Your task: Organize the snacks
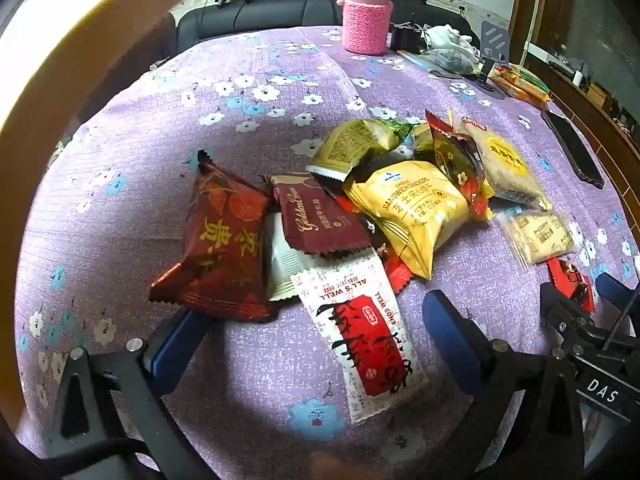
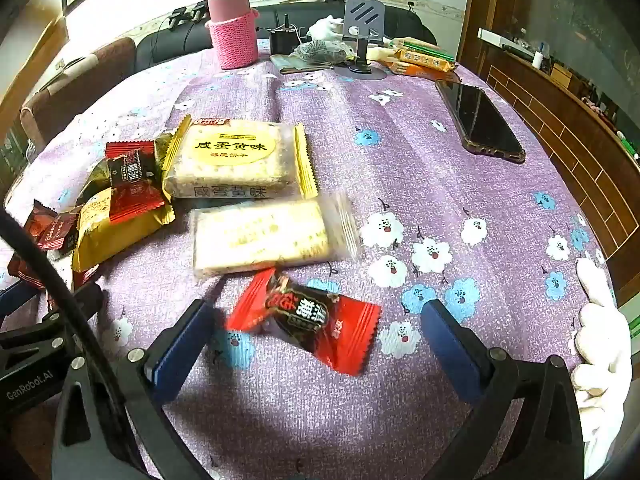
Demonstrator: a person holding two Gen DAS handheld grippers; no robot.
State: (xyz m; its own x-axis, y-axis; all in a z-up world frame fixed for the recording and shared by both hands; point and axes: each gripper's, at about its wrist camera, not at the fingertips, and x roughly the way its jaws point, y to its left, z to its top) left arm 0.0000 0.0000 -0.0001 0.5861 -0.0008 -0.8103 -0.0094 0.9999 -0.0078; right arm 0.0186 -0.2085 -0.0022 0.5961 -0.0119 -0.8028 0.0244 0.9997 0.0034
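Observation:
A heap of snack packets lies on the purple flowered tablecloth. In the left wrist view my left gripper is open over a white and red "All's Well" packet, with a dark red packet, a brown "Golden" packet and a yellow sandwich cracker packet just beyond. In the right wrist view my right gripper is open around a small red candy packet, not touching it. Behind it lie a clear cracker packet and a yellow egg-yolk biscuit packet. The right gripper also shows in the left wrist view.
A pink knit-sleeved flask stands at the table's far side beside a phone stand and more packets. A black phone lies at the right. A white-gloved hand is at the right edge. A wooden cabinet borders the table.

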